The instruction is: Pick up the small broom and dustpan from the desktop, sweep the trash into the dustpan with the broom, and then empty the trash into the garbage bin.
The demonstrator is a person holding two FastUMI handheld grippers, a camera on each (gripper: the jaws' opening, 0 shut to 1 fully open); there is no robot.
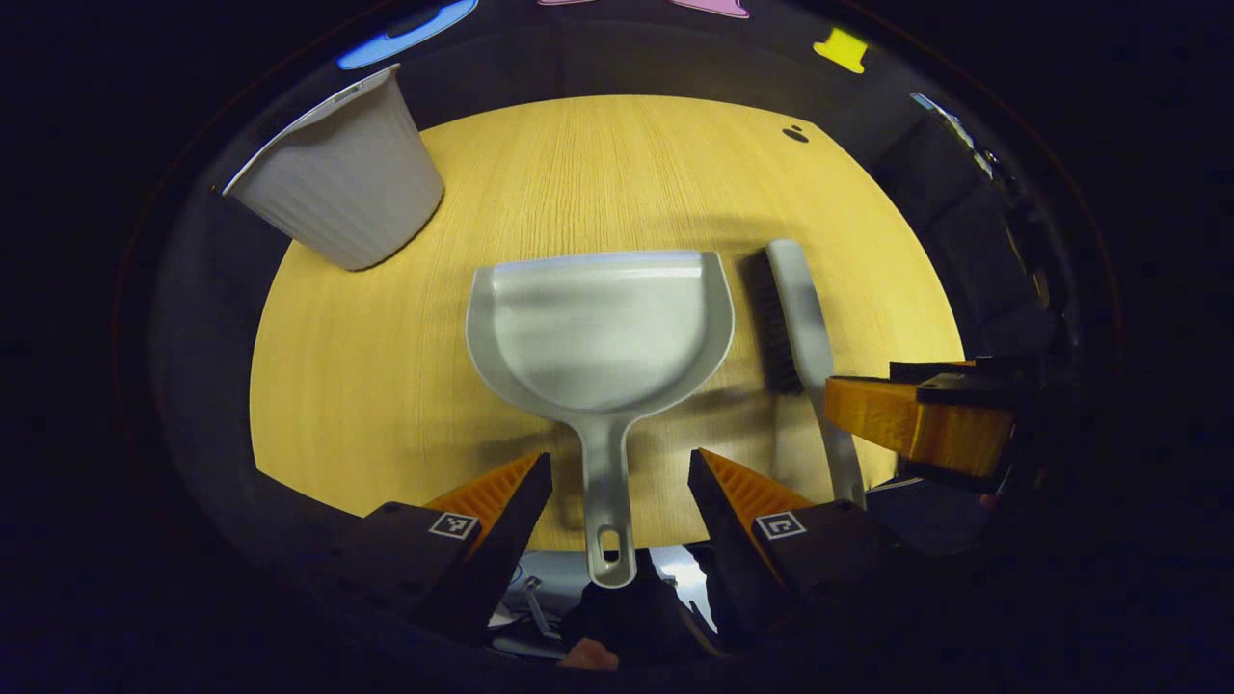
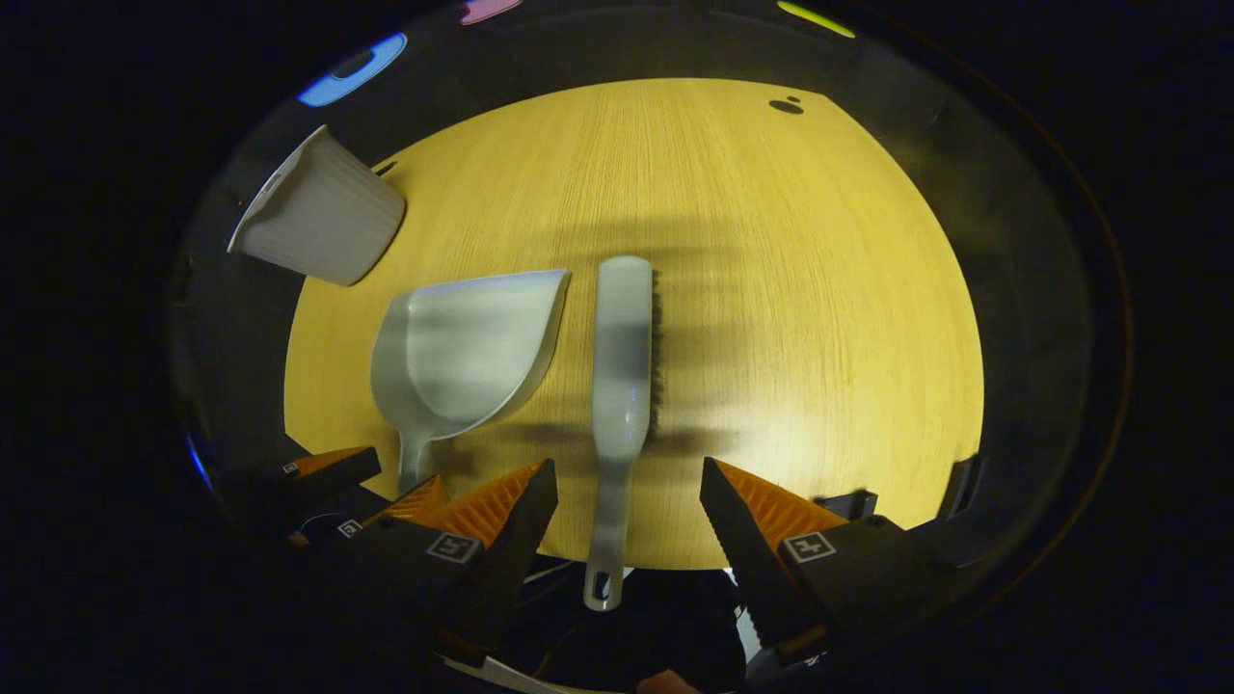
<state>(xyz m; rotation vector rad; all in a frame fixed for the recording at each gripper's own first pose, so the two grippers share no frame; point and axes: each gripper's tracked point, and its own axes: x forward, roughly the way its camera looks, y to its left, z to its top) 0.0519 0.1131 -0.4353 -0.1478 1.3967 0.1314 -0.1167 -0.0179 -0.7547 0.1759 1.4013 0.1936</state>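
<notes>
A grey dustpan [image 1: 598, 328] lies flat on the wooden desktop [image 1: 617, 164], its handle pointing toward me. My left gripper [image 1: 620, 461] is open, one finger on either side of that handle, with a gap on both sides. To the dustpan's right lies the small grey broom [image 2: 622, 366] with its dark bristles turned sideways. My right gripper [image 2: 629, 467] is open astride the broom's handle without touching it. A small dark bit of trash [image 2: 787, 106] sits at the far edge of the desktop. The white ribbed garbage bin [image 1: 337, 183] stands at the far left.
The right gripper [image 1: 916, 414] comes in beside the broom in the left gripper view. The left gripper [image 2: 328, 472] shows at the dustpan's handle in the right gripper view. Both handles overhang the desktop's near edge. Bare wood stretches from the tools to the trash.
</notes>
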